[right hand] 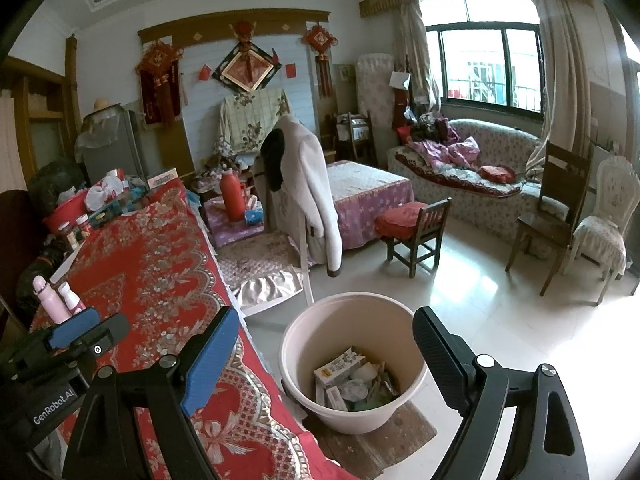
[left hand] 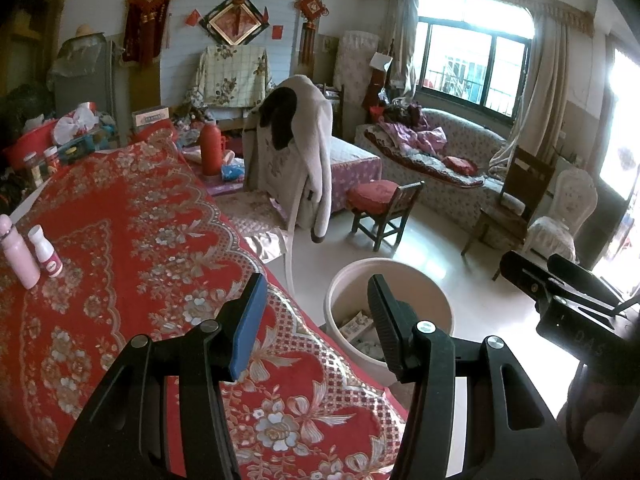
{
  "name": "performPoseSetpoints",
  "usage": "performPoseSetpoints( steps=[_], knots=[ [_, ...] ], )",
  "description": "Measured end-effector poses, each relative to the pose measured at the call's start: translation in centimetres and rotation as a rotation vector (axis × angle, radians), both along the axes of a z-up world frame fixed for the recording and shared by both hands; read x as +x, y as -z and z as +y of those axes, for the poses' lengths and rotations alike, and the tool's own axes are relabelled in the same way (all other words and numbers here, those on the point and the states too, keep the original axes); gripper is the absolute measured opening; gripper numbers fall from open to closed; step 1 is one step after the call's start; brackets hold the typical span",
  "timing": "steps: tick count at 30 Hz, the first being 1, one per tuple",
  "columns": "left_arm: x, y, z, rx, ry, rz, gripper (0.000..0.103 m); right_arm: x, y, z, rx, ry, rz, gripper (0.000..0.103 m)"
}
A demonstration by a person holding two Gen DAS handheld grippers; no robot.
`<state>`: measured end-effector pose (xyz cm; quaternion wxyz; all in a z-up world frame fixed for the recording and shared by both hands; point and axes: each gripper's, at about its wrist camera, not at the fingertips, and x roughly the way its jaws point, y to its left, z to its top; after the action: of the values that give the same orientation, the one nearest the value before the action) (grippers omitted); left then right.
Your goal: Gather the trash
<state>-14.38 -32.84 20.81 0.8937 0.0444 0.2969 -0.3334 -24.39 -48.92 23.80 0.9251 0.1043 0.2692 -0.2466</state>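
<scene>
Both tools, left tool (left hand: 316, 320) and right tool (right hand: 326, 364), hang open and empty. The trash-filled bucket (right hand: 296, 344) sits beside the desk (left hand: 120, 208) for easy drops

A table covered by a red floral cloth (left hand: 132, 216) fills the left and lower part of the left wrist view. Two pink and white bottles (left hand: 28, 254) stand upright side by side at its left edge. At the upper left, small jars (left hand: 40, 160) and a red basin (left hand: 34, 140) with clutter are seen at its far end. On the pale tiled floor (right hand: 492, 308), lower centre, a beige bucket (right hand: 352, 320) holding cartons and wrappers (right hand: 352, 380) is set on a brown mat (right hand: 400, 432).
</scene>
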Motion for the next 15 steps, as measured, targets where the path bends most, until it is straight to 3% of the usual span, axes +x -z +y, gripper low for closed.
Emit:
performPoseSetpoints(
  steps=[15],
  knots=[
    [0.0, 0.5, -0.2, 0.002, 0.006, 0.007, 0.051, 0.2, 1.3, -0.3, 0.003, 0.002, 0.016, 0.087]
  ],
)
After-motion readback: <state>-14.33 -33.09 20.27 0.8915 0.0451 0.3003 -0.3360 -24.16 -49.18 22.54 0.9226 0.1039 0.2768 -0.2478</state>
